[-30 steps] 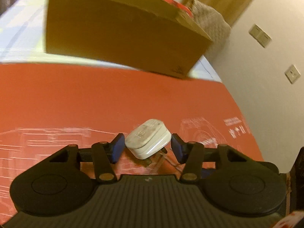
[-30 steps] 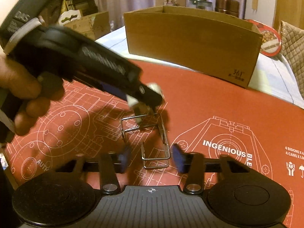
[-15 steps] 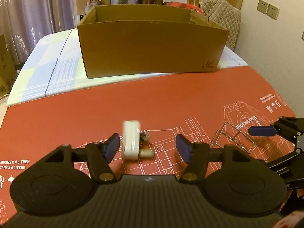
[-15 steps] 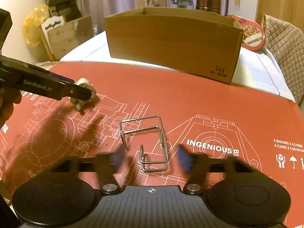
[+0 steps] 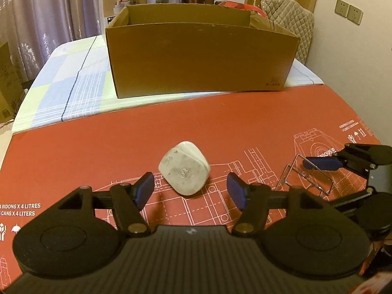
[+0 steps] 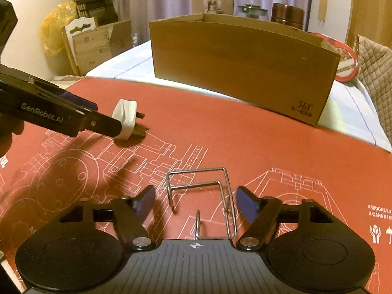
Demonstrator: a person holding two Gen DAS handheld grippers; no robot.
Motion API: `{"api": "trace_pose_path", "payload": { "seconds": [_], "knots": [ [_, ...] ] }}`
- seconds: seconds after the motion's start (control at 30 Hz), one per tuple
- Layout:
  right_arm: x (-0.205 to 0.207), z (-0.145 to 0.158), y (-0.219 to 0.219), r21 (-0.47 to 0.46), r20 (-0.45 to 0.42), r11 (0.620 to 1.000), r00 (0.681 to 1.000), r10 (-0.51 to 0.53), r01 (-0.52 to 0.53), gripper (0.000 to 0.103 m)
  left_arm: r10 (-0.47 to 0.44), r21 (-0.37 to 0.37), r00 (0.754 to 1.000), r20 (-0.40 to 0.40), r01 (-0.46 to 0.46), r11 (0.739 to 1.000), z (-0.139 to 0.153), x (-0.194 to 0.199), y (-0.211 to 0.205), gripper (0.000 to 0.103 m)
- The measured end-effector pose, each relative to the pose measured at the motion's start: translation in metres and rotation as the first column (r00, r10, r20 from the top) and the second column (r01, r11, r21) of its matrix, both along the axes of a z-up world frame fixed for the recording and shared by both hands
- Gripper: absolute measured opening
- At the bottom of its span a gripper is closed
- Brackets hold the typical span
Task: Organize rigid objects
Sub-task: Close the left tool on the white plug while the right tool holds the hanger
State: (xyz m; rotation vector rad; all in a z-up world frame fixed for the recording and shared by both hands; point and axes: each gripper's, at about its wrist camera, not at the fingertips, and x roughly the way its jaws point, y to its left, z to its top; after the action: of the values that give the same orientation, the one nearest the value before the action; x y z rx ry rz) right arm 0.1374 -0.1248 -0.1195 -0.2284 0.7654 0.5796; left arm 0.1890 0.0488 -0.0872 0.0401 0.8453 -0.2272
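Nothing visibly boxed yet: small white plastic plug adapter [image 5: 184,171] and bent steel-wire rack [image 6: 203,196] both loose on red printed mat [image 5: 220,127], each between spread, empty left gripper [image 5: 189,191] and right gripper [image 6: 196,202] fingers, brown cardboard box [image 5: 201,56] beyond.

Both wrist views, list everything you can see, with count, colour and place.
plug adapter: one, white, on the red mat between the left tool's open fingers
wire rack: one, silver, on the mat between the right tool's open fingers
cardboard box: one, brown, behind the mat on the checked cloth
red mat: one, red with white drawings, covering the near table
quilted chair: one, beige, behind the box
left tool: black, blue pads
right tool: black, blue pads
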Motion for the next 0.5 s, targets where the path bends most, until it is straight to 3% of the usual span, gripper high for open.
{"api": "trace_pose_path", "payload": {
  "seconds": [0.1,0.33,0.5],
  "knots": [
    [0.005,-0.002,-0.001,-0.001,0.0,1.0,1.0,-0.018,0.018,0.05,-0.003,0.008,1.0,0.007,0.003,1.0,0.0,0.002,-0.002,0.061],
    [0.014,0.014,-0.016,0.044,0.054,0.99,0.989,-0.135,0.133,0.05,-0.007,0.03,1.0,0.03,0.006,1.0,-0.004,0.009,-0.007,0.069],
    [0.024,0.015,-0.032,0.081,0.017,0.973,0.976,-0.217,0.215,0.05,-0.049,0.128,0.998,0.046,0.043,0.991,-0.011,0.013,-0.019,0.069]
  ]
}}
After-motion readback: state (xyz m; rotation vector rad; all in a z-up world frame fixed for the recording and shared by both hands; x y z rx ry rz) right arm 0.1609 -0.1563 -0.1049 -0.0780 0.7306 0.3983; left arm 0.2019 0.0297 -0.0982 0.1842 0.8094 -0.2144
